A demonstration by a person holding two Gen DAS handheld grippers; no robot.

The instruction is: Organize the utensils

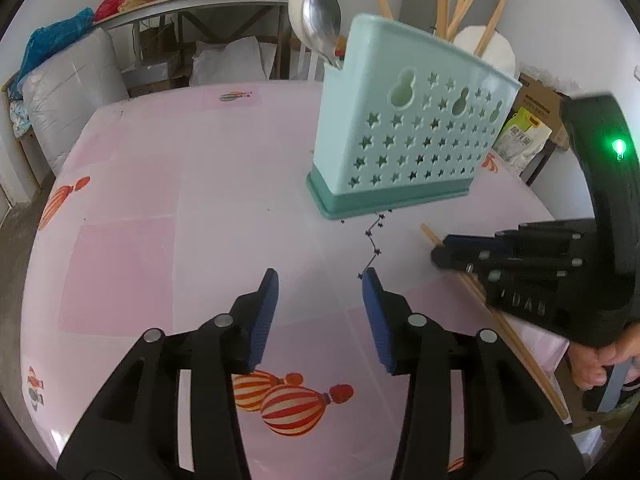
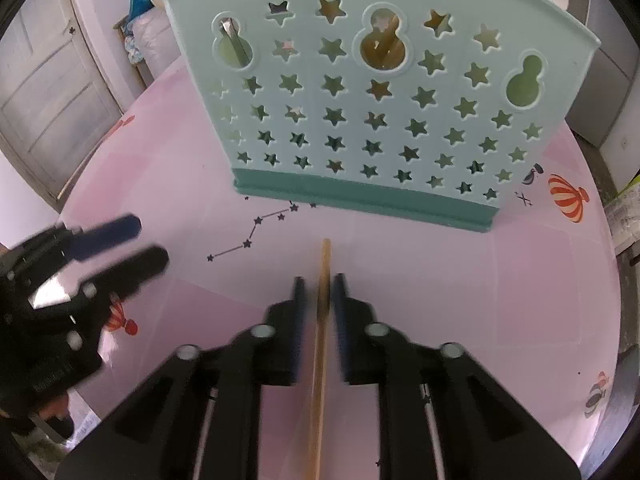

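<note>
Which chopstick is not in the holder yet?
The chopstick lying flat on the table, between the right gripper fingers. The others stand upright in the green holder.

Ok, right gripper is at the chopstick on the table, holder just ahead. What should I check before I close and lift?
1. Chopstick lies between the right gripper fingers: ok.
2. Right jaws closed on it: not ok, a narrow gap shows on each side.
3. Chopstick centred on the pads: cannot tell, the frame is motion-blurred.
4. Utensil holder upright on the table: ok.
5. Room in the holder: cannot tell; chopsticks and a spoon already stand in it.
6. Left gripper open, empty, off to the side of the lift path: ok.
</note>
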